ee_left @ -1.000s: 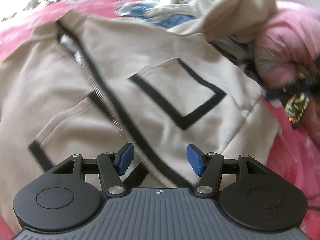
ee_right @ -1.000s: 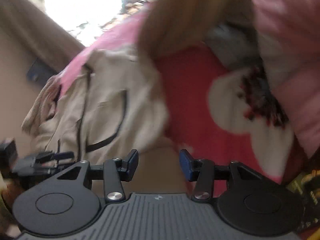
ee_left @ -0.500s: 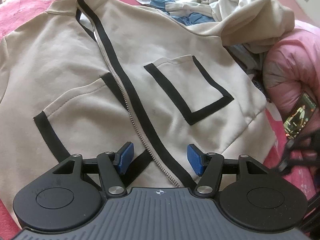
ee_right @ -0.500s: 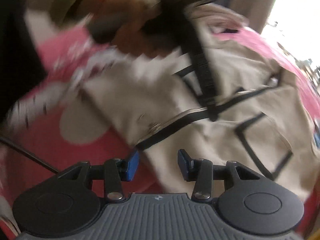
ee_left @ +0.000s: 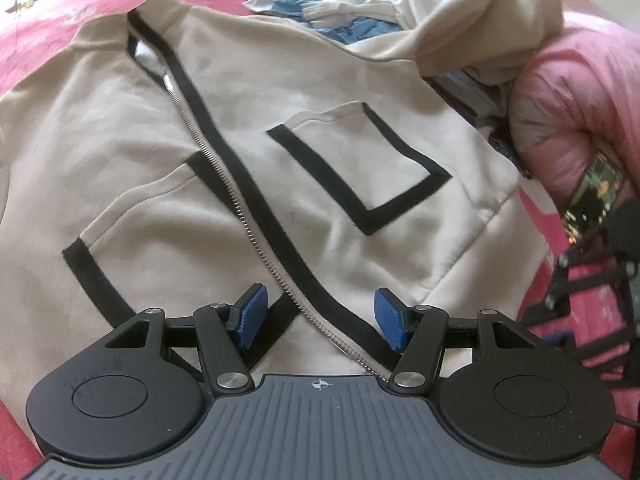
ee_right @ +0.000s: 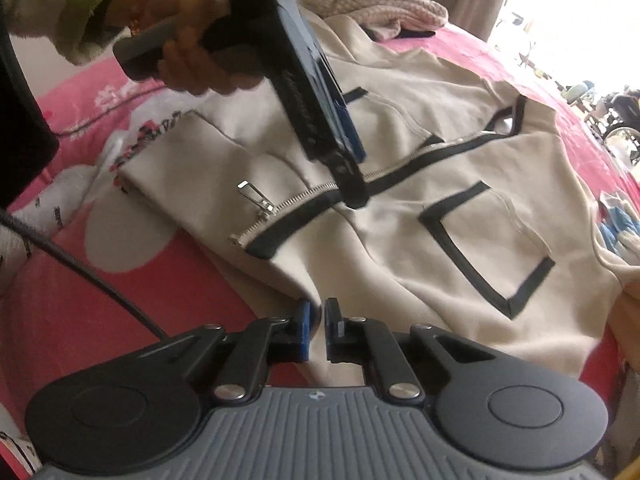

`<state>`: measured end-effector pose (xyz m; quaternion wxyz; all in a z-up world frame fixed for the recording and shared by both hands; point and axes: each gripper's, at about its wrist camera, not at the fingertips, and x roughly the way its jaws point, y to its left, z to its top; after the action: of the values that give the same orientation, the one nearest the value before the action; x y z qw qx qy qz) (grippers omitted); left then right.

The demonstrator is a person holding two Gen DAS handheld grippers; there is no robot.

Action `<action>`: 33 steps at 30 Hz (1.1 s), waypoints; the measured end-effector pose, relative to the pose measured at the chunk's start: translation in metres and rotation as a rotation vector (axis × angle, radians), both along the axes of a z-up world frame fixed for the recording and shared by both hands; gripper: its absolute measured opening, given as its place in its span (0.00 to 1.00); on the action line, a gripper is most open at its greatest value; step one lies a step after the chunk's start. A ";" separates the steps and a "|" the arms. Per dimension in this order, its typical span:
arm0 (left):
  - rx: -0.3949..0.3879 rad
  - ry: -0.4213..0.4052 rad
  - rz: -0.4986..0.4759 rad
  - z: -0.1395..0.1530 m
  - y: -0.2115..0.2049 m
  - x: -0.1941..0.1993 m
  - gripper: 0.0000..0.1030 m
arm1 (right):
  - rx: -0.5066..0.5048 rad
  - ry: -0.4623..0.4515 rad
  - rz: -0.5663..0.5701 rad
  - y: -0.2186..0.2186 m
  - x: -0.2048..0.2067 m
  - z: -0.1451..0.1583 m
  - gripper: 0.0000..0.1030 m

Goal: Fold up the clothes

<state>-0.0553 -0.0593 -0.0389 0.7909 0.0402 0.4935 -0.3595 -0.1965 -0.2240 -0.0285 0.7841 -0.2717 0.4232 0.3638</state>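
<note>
A beige zip jacket [ee_left: 332,92] with black trim and two patch pockets lies flat, front up, on a pink bedspread [ee_left: 52,8]; it also shows in the right wrist view [ee_right: 460,152]. My left gripper [ee_left: 318,317] is open and hovers over the zipper near the hem. In the right wrist view the left gripper [ee_right: 352,176] points down at the zipper. My right gripper [ee_right: 316,328] is shut on the jacket's bottom hem edge, pinching a fold of beige cloth.
A pile of white, blue and beige clothes [ee_left: 400,4] lies beyond the jacket's far right. A pink quilted garment [ee_left: 568,112] lies to the right. A knitted pink item [ee_right: 380,4] lies past the jacket. A black cable [ee_right: 80,268] crosses the bedspread [ee_right: 168,292].
My right gripper swung round to the jacket's hem and closed on it. My left gripper stayed open over the zipper and shifted only slightly.
</note>
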 end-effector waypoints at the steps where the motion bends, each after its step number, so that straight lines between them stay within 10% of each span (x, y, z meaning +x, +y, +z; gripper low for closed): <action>1: -0.001 -0.005 -0.017 0.001 -0.001 -0.002 0.57 | -0.003 0.002 -0.006 -0.002 0.001 0.000 0.07; 10: 0.060 -0.050 -0.140 -0.001 -0.012 -0.023 0.57 | -0.054 -0.020 -0.011 -0.004 -0.006 -0.014 0.07; 16: 0.074 -0.064 -0.173 0.000 -0.013 -0.029 0.57 | -0.217 -0.234 0.108 0.000 -0.027 0.014 0.00; 33: 0.081 -0.067 -0.182 -0.005 -0.015 -0.030 0.58 | -0.206 -0.124 0.068 0.003 -0.037 -0.028 0.12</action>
<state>-0.0854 -0.0746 -0.0436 0.7688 0.1287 0.4754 -0.4080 -0.2334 -0.2214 -0.0569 0.7639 -0.3867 0.3996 0.3275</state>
